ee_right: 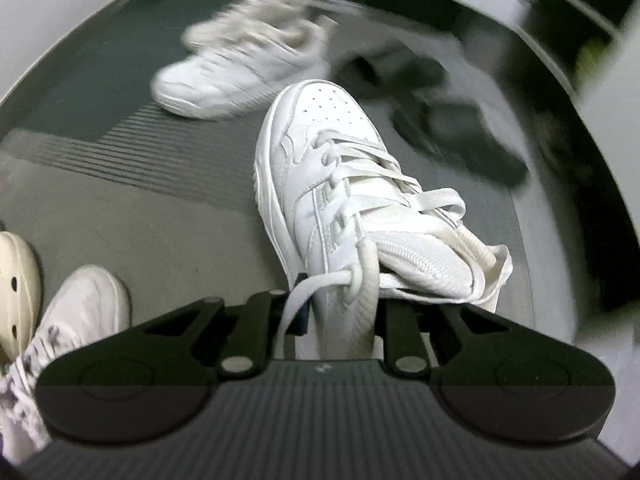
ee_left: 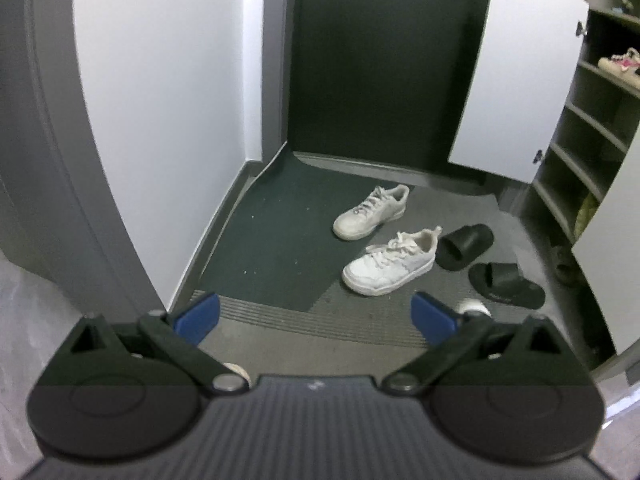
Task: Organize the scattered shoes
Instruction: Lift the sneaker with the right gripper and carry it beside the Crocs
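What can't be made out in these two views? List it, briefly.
- Right wrist view: the right gripper pads, hidden by the heel of the white sneaker they clamp.
- Right wrist view: the black slides and far sneakers, smeared by motion blur.
- Left wrist view: a pale object behind the left gripper finger, mostly covered.
- Left wrist view: shelf contents, small and cut by the edge.

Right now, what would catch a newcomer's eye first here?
The white sneaker pinched at its collar by the right gripper, toe pointing away. On the floor beyond, two more white sneakers lie beside black slides, near an open shoe cabinet. The left gripper hangs open and empty.
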### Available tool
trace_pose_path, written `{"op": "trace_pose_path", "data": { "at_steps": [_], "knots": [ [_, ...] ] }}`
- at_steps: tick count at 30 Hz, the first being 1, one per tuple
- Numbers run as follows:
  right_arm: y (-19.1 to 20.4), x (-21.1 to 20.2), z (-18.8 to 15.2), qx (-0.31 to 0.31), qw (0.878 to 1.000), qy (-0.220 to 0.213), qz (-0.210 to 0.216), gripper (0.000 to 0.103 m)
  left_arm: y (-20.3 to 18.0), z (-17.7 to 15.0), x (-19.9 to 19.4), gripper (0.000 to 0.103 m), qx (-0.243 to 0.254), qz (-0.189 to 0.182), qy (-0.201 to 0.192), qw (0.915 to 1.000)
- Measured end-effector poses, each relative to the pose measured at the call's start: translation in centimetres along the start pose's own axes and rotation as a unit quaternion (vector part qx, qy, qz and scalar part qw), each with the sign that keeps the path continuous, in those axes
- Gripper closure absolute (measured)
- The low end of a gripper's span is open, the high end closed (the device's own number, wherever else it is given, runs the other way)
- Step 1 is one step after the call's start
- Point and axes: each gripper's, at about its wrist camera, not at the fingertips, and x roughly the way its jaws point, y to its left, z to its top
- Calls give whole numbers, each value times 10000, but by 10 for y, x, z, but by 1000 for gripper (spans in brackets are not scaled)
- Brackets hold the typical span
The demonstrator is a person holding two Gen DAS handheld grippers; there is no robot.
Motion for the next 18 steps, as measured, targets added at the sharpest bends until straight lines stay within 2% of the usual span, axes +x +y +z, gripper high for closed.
{"op": "trace_pose_path", "data": {
  "at_steps": [5,9,12,18],
  "knots": [
    [-28,6,-64,683,9952,565,-409,81,6,-1,-14,0,20,6,-138,9999],
    [-41,12,-100,1129,9891,766,-549,81,10,-3,-18,0,111,164,-256,9995],
    [-37,16,-114,1185,9882,817,-519,81,13,-3,-16,0,138,242,-238,9993],
    [-23,26,-121,1149,9880,884,-527,81,20,-2,-16,0,59,271,-192,9994]
  ]
}}
